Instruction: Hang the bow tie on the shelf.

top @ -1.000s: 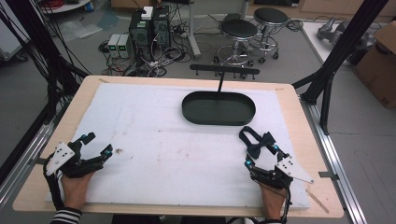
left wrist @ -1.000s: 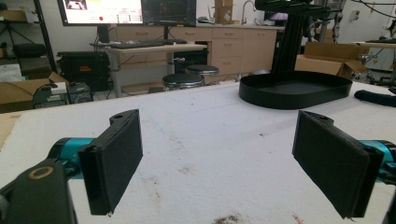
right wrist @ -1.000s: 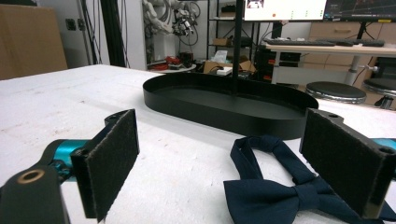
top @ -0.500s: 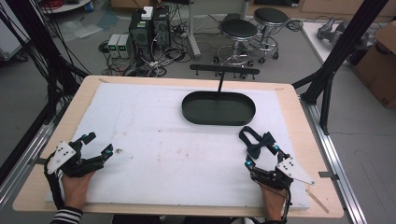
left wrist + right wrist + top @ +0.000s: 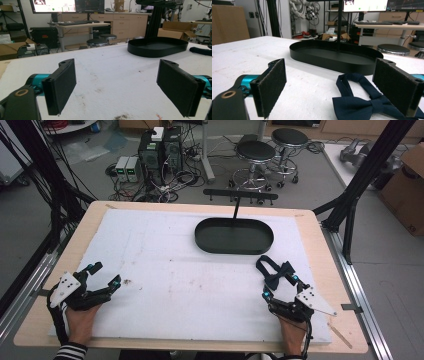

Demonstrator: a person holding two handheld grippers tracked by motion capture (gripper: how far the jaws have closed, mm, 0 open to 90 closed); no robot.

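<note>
Right gripper (image 5: 279, 281) jaws wide apart, holding nothing. Bow tie (image 5: 364, 100) lies flat on the white pad, right in front of it and partly between the jaws, not touching afaict. Looks lined up for a grab. Black tray (image 5: 234, 235) sits just beyond the tie, prob the drop spot. Left gripper (image 5: 104, 275) also wide open, empty, parked well apart from the tie.

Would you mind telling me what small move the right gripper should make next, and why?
Probably ease the right gripper forward and close on the bow tie: its jaws stand open, the tie lies flat on the table between them, ungrasped, and the black tray waits just beyond.
</note>
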